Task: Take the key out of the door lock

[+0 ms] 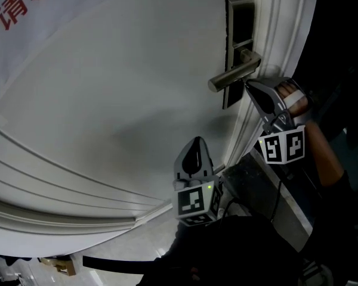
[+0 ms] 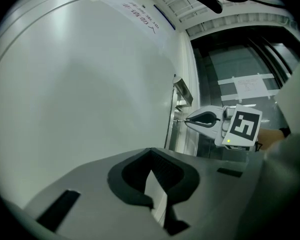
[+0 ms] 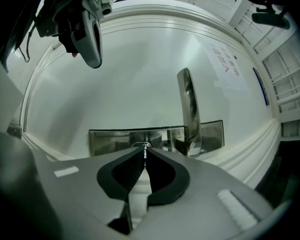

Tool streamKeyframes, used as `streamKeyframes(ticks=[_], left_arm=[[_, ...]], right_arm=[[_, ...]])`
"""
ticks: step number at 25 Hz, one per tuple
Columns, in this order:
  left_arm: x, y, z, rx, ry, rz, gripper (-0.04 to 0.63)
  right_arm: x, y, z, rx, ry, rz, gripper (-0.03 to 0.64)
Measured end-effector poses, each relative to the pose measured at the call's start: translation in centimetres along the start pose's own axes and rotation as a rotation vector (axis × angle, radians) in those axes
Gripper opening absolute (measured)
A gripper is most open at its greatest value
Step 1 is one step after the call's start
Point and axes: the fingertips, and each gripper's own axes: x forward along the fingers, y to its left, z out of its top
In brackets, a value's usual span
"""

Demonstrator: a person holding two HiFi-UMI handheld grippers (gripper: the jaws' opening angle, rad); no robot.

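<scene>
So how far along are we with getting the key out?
Done: the right gripper is shut on the key. In hand: the pull; the key sits in the lock plate by the handle. To do: drawing it clear. The left gripper hangs shut and empty.

The key (image 3: 144, 147) is showing only as a thin bright sliver between the pinched tips of the right gripper (image 3: 144, 152), too small for its shape to be told, and that gripper's body is covering the lower edge of the lock plate (image 3: 110, 140). In the head view, the picture's edge is cutting off the red lettering (image 1: 13, 15).
</scene>
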Motion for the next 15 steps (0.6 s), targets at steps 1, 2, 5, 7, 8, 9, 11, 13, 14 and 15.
streamKeyframes(ticks=[1,2,5,7,8,9,11,13,14,15], left_arm=[[-0.04,0.01,0.04,-0.005,0.006,0.006,0.000],[-0.04,0.03,0.00,-0.005,0.003,0.006,0.000],[0.08,0.31,-0.34,0.014,-0.032,-0.009,0.000],[-0.04,0.50,-0.51,0.020,-0.035,-0.009,0.000],[-0.15,0.57,-0.47,0.009,-0.022,0.001,-0.001],[-0.26,0.62,-0.30,-0.007,-0.008,0.015,-0.001],[-0.30,0.68,-0.21,-0.017,0.004,0.024,0.000],[-0.29,0.80,-0.37,-0.019,0.006,0.023,0.000],[-0.33,0.89,-0.30,-0.022,0.008,0.027,0.000],[-0.39,0.97,-0.24,-0.025,0.011,0.032,0.000]], right_arm=[[0.02,-0.03,0.00,0.000,0.000,-0.001,0.012],[0.02,-0.03,-0.02,-0.001,0.001,-0.001,0.012],[0.00,-0.03,-0.04,0.000,0.007,-0.003,0.012],[0.00,0.02,0.01,-0.001,0.008,-0.003,0.012],[-0.01,0.03,0.02,-0.002,0.008,-0.003,0.012],[-0.02,0.03,0.01,-0.004,0.009,-0.003,0.012],[-0.01,0.01,0.01,-0.009,0.010,-0.005,0.012],[0.00,0.01,0.01,-0.013,0.012,-0.007,0.012],[0.00,0.01,0.01,-0.014,0.013,-0.008,0.012],[0.00,0.02,0.02,-0.015,0.014,-0.008,0.012]])
